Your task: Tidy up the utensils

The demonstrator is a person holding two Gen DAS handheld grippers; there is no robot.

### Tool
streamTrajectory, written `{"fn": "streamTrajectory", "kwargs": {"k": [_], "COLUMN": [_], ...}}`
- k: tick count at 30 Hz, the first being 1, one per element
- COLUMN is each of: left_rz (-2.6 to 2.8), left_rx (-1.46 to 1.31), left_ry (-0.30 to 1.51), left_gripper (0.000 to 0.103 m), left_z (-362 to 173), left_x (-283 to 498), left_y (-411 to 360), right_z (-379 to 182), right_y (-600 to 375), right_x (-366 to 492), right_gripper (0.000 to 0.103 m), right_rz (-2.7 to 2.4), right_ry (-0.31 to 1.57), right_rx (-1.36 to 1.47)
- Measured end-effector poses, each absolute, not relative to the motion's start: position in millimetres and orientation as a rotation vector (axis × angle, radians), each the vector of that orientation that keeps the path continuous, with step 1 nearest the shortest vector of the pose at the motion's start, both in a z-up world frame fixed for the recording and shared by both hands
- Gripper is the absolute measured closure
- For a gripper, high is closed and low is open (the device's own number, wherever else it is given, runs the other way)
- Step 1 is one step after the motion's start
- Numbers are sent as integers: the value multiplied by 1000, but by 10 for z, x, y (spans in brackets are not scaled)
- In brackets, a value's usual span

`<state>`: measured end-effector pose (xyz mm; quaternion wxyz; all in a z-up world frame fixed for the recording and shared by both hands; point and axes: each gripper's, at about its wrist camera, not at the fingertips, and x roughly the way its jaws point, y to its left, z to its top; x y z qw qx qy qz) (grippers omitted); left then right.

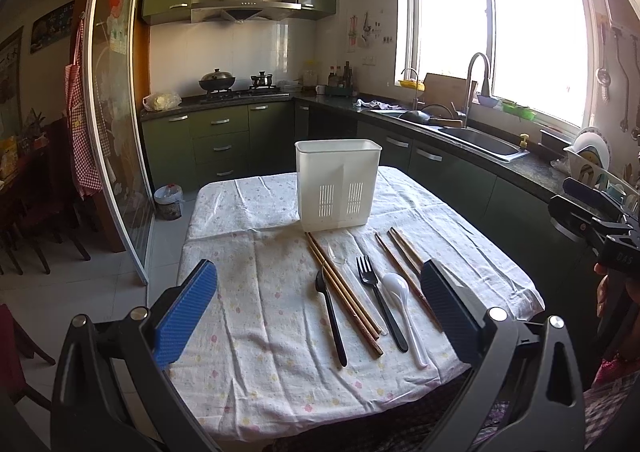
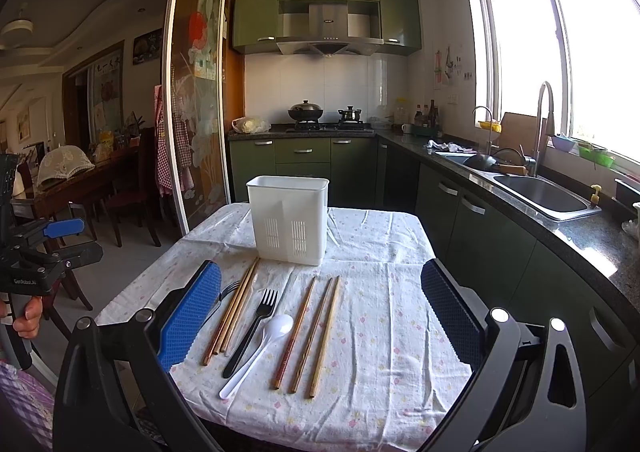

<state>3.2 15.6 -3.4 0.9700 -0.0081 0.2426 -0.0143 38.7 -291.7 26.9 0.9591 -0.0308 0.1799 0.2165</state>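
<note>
A white slotted utensil holder (image 1: 338, 185) (image 2: 289, 219) stands upright at the far middle of the cloth-covered table (image 1: 248, 316) (image 2: 384, 324). In front of it lie a black spoon (image 1: 330, 318), wooden chopsticks (image 1: 344, 294) (image 2: 234, 308), a black fork (image 1: 380, 300) (image 2: 253, 330), a white spoon (image 1: 402, 314) (image 2: 260, 352), a clear spoon (image 1: 337, 252) and more chopsticks (image 1: 404, 256) (image 2: 312, 332). My left gripper (image 1: 318, 308) is open and empty above the near table edge. My right gripper (image 2: 320, 316) is open and empty, also hovering over the utensils.
Green cabinets and a dark counter with a sink (image 2: 544, 194) (image 1: 484, 140) run along the right. A glass sliding door (image 2: 196, 92) stands to the left, and a stove with pots (image 1: 236, 86) is at the back. The other gripper shows at each view's edge (image 1: 592, 220) (image 2: 44, 248).
</note>
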Motion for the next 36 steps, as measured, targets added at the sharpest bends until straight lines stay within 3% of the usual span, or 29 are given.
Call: {"fn": "streamTrajectory", "kwargs": {"k": [36], "left_rz": [-28], "left_rx": [-10], "left_ry": [502], "left_gripper": [6], "left_z": [-193], "left_x": [-2], "left_y": [107], "right_z": [109], "right_y": [-2924], "right_x": [484], "right_gripper": [4], "right_rz": [434], "right_ry": [374], "right_rx": [-66]}}
